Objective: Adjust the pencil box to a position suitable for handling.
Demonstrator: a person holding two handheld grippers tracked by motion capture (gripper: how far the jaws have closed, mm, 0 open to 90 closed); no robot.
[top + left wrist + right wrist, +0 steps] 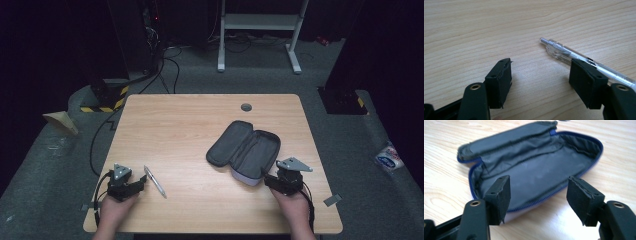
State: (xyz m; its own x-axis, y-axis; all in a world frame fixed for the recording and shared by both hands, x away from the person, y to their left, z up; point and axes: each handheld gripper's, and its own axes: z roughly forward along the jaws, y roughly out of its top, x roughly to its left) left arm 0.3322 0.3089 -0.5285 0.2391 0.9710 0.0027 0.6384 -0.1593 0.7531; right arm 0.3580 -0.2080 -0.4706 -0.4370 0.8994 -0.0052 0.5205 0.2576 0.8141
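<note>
A clear ballpoint pen (155, 181) lies on the wooden table (175, 120) near its front left. My left gripper (141, 184) rests just left of it, open. In the left gripper view the jaws (541, 65) stand wide over bare wood, and the pen (564, 50) runs slantwise behind the right-hand jaw, outside the gap. An open grey pencil case (245, 147) with blue zip edging lies right of centre. My right gripper (273, 179) hovers at its near end, open. In the right gripper view its jaws (539, 181) frame the empty grey lining (536, 162) without touching it.
A round cable hole (246, 107) sits in the table's far edge. On the floor beyond are a white stand (260, 22), cables, and a yellow-and-black striped base (105, 102). A small packet (389, 157) lies on the floor to the right.
</note>
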